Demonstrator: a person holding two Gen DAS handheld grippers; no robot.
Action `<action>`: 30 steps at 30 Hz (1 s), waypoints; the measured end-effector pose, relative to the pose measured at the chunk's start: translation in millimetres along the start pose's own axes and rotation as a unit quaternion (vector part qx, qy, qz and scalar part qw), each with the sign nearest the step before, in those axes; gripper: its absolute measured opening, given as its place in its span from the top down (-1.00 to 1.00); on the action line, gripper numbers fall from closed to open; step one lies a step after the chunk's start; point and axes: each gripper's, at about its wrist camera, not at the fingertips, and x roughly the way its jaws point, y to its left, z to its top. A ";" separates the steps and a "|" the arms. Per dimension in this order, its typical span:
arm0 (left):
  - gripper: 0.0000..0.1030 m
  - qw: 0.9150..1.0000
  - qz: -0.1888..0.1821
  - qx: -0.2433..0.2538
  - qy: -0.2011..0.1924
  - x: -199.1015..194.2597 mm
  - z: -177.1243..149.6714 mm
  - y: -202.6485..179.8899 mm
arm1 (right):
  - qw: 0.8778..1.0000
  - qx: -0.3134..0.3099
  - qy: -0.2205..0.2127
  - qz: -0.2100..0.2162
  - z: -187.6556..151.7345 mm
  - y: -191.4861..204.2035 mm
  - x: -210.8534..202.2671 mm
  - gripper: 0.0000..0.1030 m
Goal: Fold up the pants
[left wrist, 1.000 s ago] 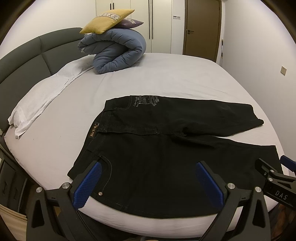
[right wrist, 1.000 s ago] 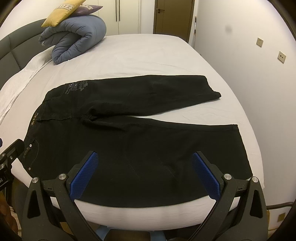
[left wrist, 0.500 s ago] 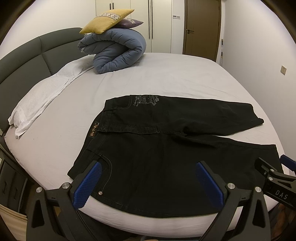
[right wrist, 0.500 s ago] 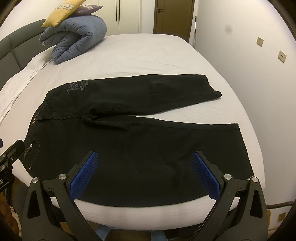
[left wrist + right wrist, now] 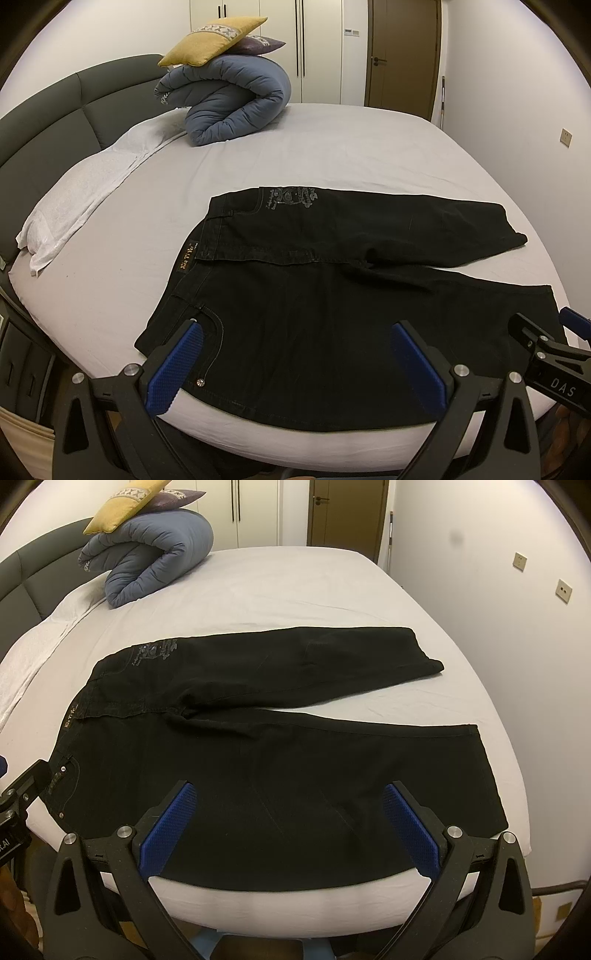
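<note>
The black pants (image 5: 280,746) are spread flat on the near part of the bed (image 5: 295,590), waistband to the left, legs running right and parted in a narrow V. Almost nothing is seen to have changed over the last second: only a slight drift of both views. The left gripper (image 5: 295,365) and right gripper (image 5: 288,827) are held above the near edge, jaws spread wide, nothing gripped. Folding is judged not yet begun
</note>
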 end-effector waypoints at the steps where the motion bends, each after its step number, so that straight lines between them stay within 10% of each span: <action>1: -1.00 1.000 -0.001 0.000 0.000 0.0 -0.1 0.0 | 1.000 0.000 0.000 0.000 -0.3 0.2 0.0 -1.00; 20: -1.00 1.000 -0.013 0.014 -0.006 5.4 0.0 8.4 | 1.000 -0.006 0.004 0.010 -5.0 6.2 4.7 -1.00; 30: -1.00 0.997 -0.063 0.034 -0.039 48.5 83.6 52.4 | 0.994 -0.049 -0.026 0.093 39.4 12.1 15.8 -1.00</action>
